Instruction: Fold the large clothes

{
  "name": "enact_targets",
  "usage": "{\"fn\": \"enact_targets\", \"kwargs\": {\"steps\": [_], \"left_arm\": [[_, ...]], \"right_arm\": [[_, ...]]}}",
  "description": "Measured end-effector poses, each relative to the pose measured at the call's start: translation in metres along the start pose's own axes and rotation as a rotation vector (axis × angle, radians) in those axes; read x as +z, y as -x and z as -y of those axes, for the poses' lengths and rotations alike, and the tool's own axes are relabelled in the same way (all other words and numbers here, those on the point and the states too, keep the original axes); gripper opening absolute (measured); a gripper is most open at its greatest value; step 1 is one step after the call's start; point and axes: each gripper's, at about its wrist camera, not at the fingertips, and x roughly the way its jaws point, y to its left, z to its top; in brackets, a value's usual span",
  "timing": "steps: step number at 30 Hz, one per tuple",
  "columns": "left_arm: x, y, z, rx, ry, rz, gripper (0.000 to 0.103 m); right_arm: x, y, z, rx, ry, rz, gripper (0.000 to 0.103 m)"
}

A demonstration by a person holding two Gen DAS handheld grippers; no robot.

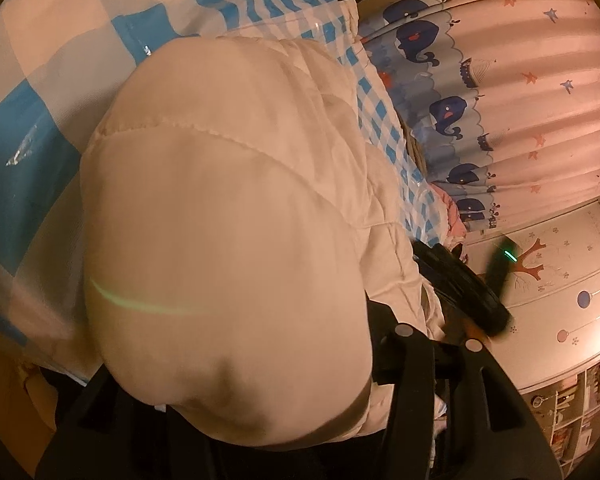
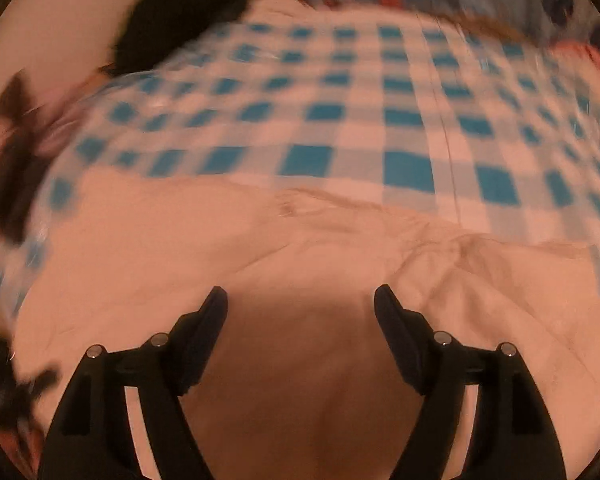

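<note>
Right wrist view is pretty blurry, but the right gripper (image 2: 300,300) clearly has its black fingers (image 2: 396,320) spread wide apart with nothing pinched between them, just hanging above the white puffy jacket (image 2: 300,248). The jacket lies on a blue-and-white checkered cover (image 2: 324,120), which runs off toward 12 o'clock, and a dark bundle (image 2: 188,12) sits up around 11 o'clock at the far edge.

From the left wrist camera, the same white puffy jacket (image 1: 220,220) bulges up huge and fills the middle, burying the left gripper (image 1: 380,380), so I honestly can't tell if it's clamping the fabric or not. A whale-print curtain (image 1: 500,100) hangs at about 2 o'clock, beside the bed.
</note>
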Motion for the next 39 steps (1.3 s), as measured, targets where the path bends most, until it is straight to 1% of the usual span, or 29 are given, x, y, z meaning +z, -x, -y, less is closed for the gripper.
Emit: {"fn": "enact_targets", "kwargs": {"steps": [1, 2, 3, 4, 5, 6, 8, 10, 12, 13, 14, 15, 17, 18, 19, 21, 23, 24, 26, 28, 29, 32, 33, 34, 35, 36, 37, 39], "left_arm": [[0.000, 0.000, -0.001, -0.001, 0.006, 0.000, 0.046], [0.000, 0.000, -0.001, -0.005, 0.014, 0.001, 0.047], [0.000, 0.000, -0.002, -0.007, 0.018, 0.003, 0.047], [0.000, -0.001, -0.003, -0.011, 0.023, 0.003, 0.048], [-0.001, -0.001, -0.004, -0.022, 0.034, 0.003, 0.049], [-0.001, -0.001, -0.005, -0.031, 0.045, 0.004, 0.051], [-0.003, -0.002, -0.006, -0.025, 0.054, 0.004, 0.052], [-0.002, -0.001, -0.007, -0.026, 0.072, -0.001, 0.055], [-0.002, 0.002, -0.012, -0.039, 0.094, -0.009, 0.057], [-0.001, 0.002, -0.014, -0.048, 0.096, -0.012, 0.057], [-0.002, 0.002, -0.016, -0.051, 0.097, -0.013, 0.057], [-0.003, 0.001, -0.017, -0.049, 0.100, -0.009, 0.057], [-0.005, -0.004, -0.016, -0.051, 0.100, -0.009, 0.057], [-0.006, -0.006, -0.013, -0.040, 0.101, -0.006, 0.057], [-0.006, -0.006, -0.011, -0.036, 0.100, 0.002, 0.057], [-0.006, -0.004, -0.009, -0.037, 0.095, 0.003, 0.057], [-0.004, -0.003, -0.013, -0.046, 0.107, -0.004, 0.057], [-0.004, -0.003, -0.015, -0.049, 0.109, -0.005, 0.057], [-0.005, -0.006, -0.017, -0.040, 0.111, -0.001, 0.057], [-0.007, -0.009, -0.014, -0.031, 0.109, 0.009, 0.057], [-0.007, -0.008, -0.012, -0.025, 0.107, 0.016, 0.057], [-0.004, -0.004, -0.010, -0.029, 0.098, 0.015, 0.057], [-0.003, -0.004, -0.009, -0.027, 0.094, 0.015, 0.057], [-0.004, -0.004, -0.008, -0.021, 0.086, 0.021, 0.056], [-0.005, -0.005, -0.004, -0.013, 0.070, 0.028, 0.054], [-0.007, -0.004, 0.000, -0.005, 0.052, 0.036, 0.049], [-0.010, -0.001, 0.010, 0.011, 0.011, 0.057, 0.046], [-0.012, 0.004, 0.025, 0.023, -0.041, 0.074, 0.044]], "right_arm": [[-0.010, 0.011, -0.008, -0.005, 0.037, 0.010, 0.073], [-0.026, 0.020, -0.020, -0.022, 0.086, 0.006, 0.073], [-0.037, 0.019, -0.026, -0.039, 0.116, -0.014, 0.073], [-0.049, 0.008, -0.031, -0.077, 0.155, -0.054, 0.073], [-0.055, -0.004, -0.033, -0.091, 0.172, -0.075, 0.075], [-0.061, -0.017, -0.032, -0.099, 0.174, -0.076, 0.079], [-0.062, -0.023, -0.028, -0.097, 0.152, -0.077, 0.080], [-0.059, -0.013, -0.030, -0.097, 0.127, -0.090, 0.080], [-0.064, 0.014, -0.036, -0.059, 0.112, -0.048, 0.080], [-0.071, 0.030, -0.040, -0.056, 0.126, -0.009, 0.080], [-0.078, 0.037, -0.045, -0.068, 0.142, -0.002, 0.080], [-0.084, 0.035, -0.048, -0.089, 0.162, -0.020, 0.080], [-0.099, 0.008, -0.051, -0.125, 0.210, -0.087, 0.083], [-0.103, 0.001, -0.051, -0.134, 0.219, -0.076, 0.085], [-0.102, -0.001, -0.050, -0.130, 0.211, -0.080, 0.085], [-0.095, 0.009, -0.049, -0.118, 0.168, -0.093, 0.084], [-0.097, 0.028, -0.055, -0.111, 0.181, -0.046, 0.084], [-0.102, 0.032, -0.060, -0.121, 0.202, -0.037, 0.084], [-0.114, 0.021, -0.066, -0.155, 0.247, -0.054, 0.084], [-0.112, 0.013, -0.062, -0.138, 0.233, -0.083, 0.084], [-0.109, 0.017, -0.061, -0.133, 0.224, -0.089, 0.084], [-0.109, 0.038, -0.066, -0.144, 0.245, -0.029, 0.084], [-0.113, 0.035, -0.069, -0.154, 0.265, -0.042, 0.084], [-0.119, 0.023, -0.069, -0.159, 0.285, -0.075, 0.084], [-0.120, 0.014, -0.066, -0.158, 0.287, -0.090, 0.085], [-0.120, 0.008, -0.065, -0.155, 0.288, -0.109, 0.085], [-0.117, 0.005, -0.065, -0.157, 0.289, -0.122, 0.086], [-0.113, 0.002, -0.071, -0.183, 0.323, -0.133, 0.087]]}}
